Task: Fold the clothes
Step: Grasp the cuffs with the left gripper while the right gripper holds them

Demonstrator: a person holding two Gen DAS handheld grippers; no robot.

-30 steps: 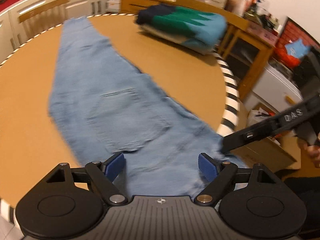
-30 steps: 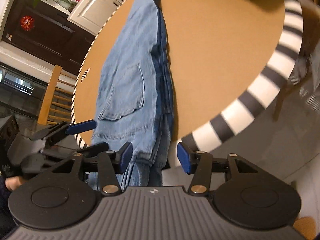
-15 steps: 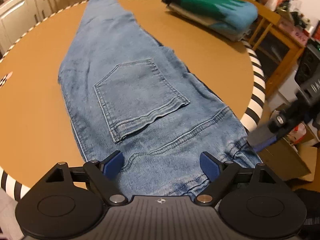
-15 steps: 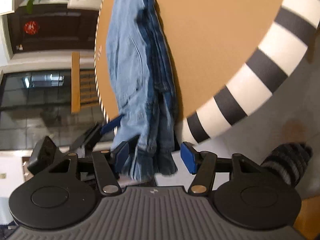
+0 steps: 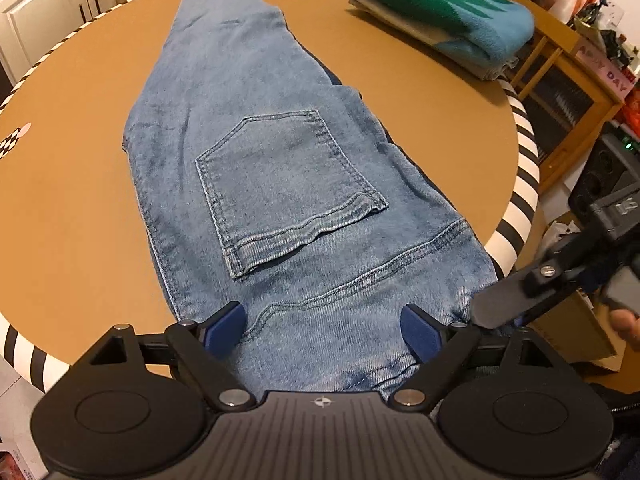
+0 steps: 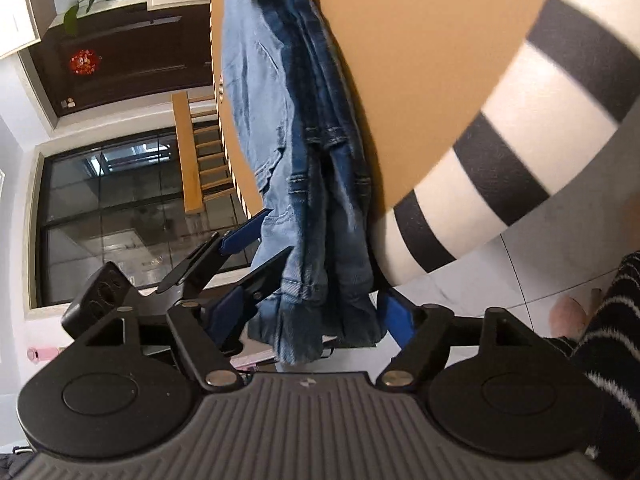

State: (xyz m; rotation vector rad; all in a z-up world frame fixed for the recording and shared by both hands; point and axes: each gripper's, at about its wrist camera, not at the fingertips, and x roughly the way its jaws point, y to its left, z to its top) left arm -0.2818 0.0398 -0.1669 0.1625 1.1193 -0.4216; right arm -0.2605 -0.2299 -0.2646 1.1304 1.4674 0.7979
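Both grippers sat at the jeans' (image 5: pixel 256 184) waistband over the table (image 5: pixel 448 92) edge: left gripper (image 5: pixel 322 330) level, right gripper (image 6: pixel 316 312) rolled sideways (jaws wide, gripping nothing).

I see a round brown table (image 5: pixel 440 128) with a black-and-white striped rim. Jeans (image 5: pixel 256 152) lie lengthwise across it, waistband hanging over the near rim. Beyond the jeans, a folded green-and-blue blanket (image 5: pixel 444 12) rests near the far rim.

Left wrist view looks close along the jeans (image 5: pixel 272 184) lengthwise; right wrist view, rolled sideways, shares their waistband (image 6: pixel 320 304).
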